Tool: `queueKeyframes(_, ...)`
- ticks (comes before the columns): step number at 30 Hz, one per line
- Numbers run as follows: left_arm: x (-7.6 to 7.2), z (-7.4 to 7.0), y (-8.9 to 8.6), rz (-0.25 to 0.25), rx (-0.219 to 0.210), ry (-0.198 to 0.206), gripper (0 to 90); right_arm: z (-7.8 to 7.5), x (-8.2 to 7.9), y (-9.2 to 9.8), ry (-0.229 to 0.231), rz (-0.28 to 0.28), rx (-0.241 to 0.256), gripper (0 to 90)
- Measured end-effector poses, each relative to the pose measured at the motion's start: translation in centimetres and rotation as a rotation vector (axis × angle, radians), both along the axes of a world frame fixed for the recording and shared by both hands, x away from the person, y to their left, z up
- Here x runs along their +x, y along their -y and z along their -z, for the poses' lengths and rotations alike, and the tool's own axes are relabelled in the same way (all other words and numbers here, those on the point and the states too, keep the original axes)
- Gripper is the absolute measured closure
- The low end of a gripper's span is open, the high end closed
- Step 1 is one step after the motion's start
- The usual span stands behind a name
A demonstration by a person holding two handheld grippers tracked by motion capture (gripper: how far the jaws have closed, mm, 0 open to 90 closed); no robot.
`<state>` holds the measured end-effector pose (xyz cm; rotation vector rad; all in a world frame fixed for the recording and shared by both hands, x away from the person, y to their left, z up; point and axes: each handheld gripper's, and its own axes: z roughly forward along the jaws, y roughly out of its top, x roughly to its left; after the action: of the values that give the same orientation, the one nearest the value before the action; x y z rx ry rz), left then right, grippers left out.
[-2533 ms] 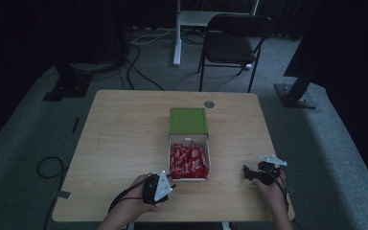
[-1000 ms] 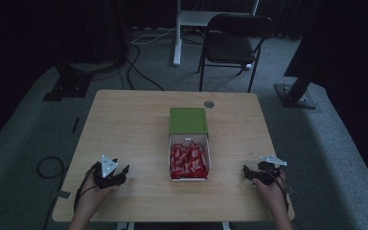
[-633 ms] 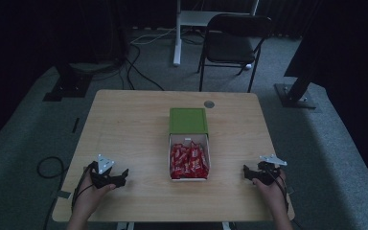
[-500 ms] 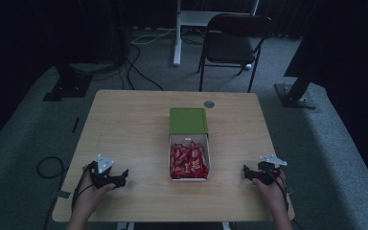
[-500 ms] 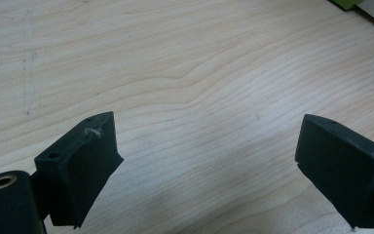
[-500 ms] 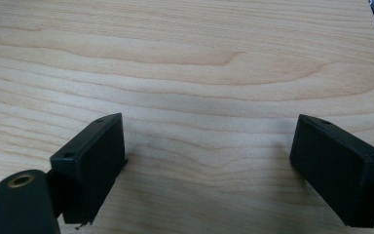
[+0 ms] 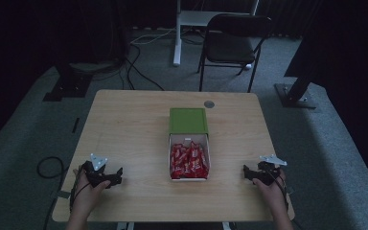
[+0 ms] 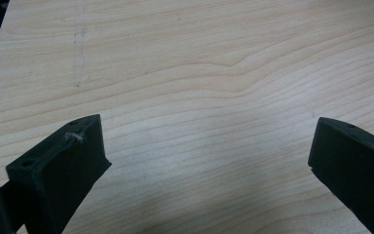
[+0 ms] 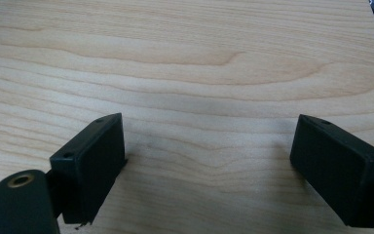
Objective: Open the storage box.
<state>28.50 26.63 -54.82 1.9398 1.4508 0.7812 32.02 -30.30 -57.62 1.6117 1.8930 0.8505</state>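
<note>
Resting low on the table (image 7: 124, 129) either side of the sweets box (image 7: 189, 155): left claw (image 7: 116, 175) and right claw (image 7: 247, 172), both spread wide, empty.

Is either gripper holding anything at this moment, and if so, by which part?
Nothing is held. The left gripper and the right gripper both have their jaws spread wide over the bare light wooden table.

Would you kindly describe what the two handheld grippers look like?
Both the left gripper and right gripper are black, each topped by a grey three-cornered plate. Each has two blocky black jaws with small screw holes. A dark cable trails from the left one.
</note>
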Motion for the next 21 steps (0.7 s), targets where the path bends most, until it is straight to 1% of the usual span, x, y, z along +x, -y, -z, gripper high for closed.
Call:
queueKeyframes(1, 0.0, 0.0, 0.0, 0.0, 0.0, 0.0, 1.1, 0.0, 0.0, 0.0, 0.0, 0.0, 0.0, 11.7)
queueKeyframes(2, 0.0, 0.2, -0.1, -0.002, 0.015, -0.009, 1.1, 0.0, 0.0, 0.0, -0.001, -0.002, 0.0, 11.2)
queueKeyframes(7, 0.1, 0.5, -0.2, -0.008, 0.014, -0.017, 1.1, 0.0, 0.0, 0.0, -0.002, -0.007, -0.001, 11.2)
queueKeyframes(9, 0.1, 0.6, -0.2, -0.009, 0.007, -0.022, 1.1, 0.0, 0.0, 0.0, -0.002, -0.007, 0.0, 11.2)
queueKeyframes(12, 0.2, 1.0, -0.3, -0.014, 0.029, -0.043, 1.1, 0.0, 0.0, 0.0, -0.002, -0.007, -0.001, 11.2)
queueKeyframes(17, 0.2, 1.4, -0.5, -0.02, 0.033, -0.057, 1.1, 0.0, 0.0, 0.0, -0.002, -0.007, 0.0, 11.2)
queueKeyframes(19, 0.2, 1.7, -0.5, -0.023, 0.047, -0.06, 1.1, 0.0, 0.0, 0.0, -0.002, -0.007, -0.001, 11.1)
queueKeyframes(20, 0.2, 1.9, -0.5, -0.03, 0.023, -0.054, 1.1, 0.0, 0.0, 0.0, -0.002, -0.007, 0.0, 11.1)
queueKeyframes(21, 0.2, 1.9, -0.5, -0.03, 0.023, -0.054, 1.1, 0.0, 0.0, 0.0, -0.002, -0.007, 0.0, 11.2)
